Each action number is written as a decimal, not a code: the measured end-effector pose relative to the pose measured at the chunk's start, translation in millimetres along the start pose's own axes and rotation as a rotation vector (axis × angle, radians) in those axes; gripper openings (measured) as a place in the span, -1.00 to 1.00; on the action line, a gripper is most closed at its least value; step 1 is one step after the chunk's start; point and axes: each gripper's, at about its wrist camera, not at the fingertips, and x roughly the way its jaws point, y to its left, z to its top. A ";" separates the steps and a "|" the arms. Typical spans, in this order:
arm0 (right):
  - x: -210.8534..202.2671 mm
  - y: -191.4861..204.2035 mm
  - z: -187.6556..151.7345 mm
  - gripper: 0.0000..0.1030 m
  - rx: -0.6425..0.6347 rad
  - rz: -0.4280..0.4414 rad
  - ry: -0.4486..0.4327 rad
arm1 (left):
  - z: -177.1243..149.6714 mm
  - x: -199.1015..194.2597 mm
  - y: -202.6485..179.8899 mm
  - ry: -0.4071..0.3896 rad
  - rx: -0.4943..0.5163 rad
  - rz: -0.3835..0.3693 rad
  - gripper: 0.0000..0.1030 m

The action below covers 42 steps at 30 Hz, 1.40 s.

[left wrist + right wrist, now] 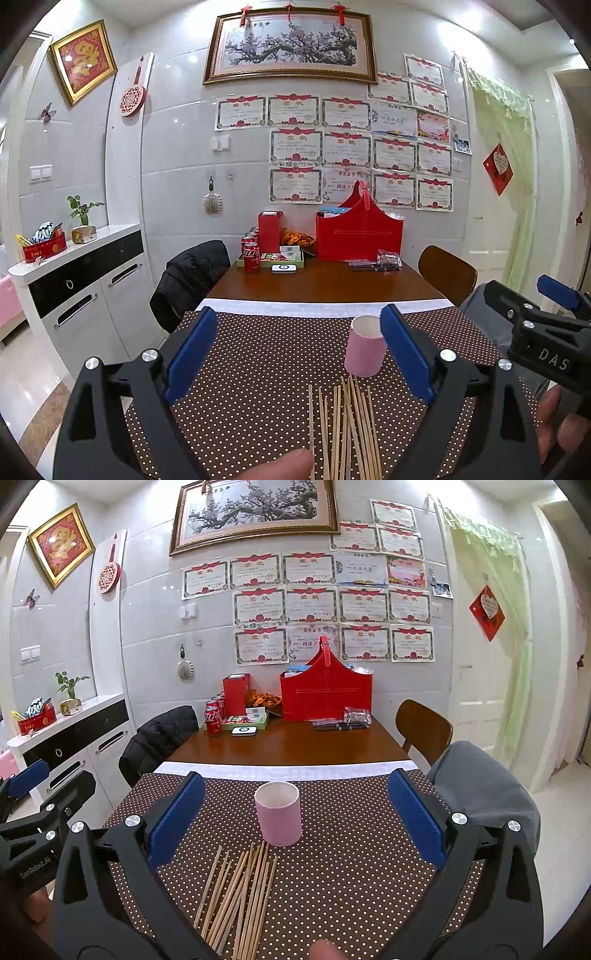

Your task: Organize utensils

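Several wooden chopsticks (345, 428) lie loose on a brown polka-dot cloth (258, 362), just in front of an upright pink cup (365, 345) with a white inside. My left gripper (299, 354) is open and empty above the cloth, with the chopsticks between and below its blue pads. In the right wrist view the chopsticks (240, 897) and the cup (279, 812) sit between my right gripper's (295, 818) wide-open, empty fingers. The right gripper also shows at the right edge of the left wrist view (546, 325). The left gripper also shows at the left edge of the right wrist view (44, 805).
Beyond the cloth (351, 849) the wooden table (288, 746) carries a red felt basket (325, 694), cola cans (213, 718), a red box (235, 692) and a green tray (240, 722). A jacket-draped chair (159, 734) stands left, a wooden chair (424, 727) right.
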 end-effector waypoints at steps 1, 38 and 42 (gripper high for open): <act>0.6 0.4 0.2 0.89 0.001 -0.001 0.000 | 0.1 0.1 0.2 0.000 0.000 0.000 0.72; 14.2 -2.2 -5.1 0.89 0.000 0.000 0.034 | -6.8 19.0 4.3 0.037 0.006 0.005 0.72; 24.3 -5.4 -13.1 0.89 -0.002 0.004 0.067 | -19.7 33.1 6.4 0.081 0.014 0.014 0.72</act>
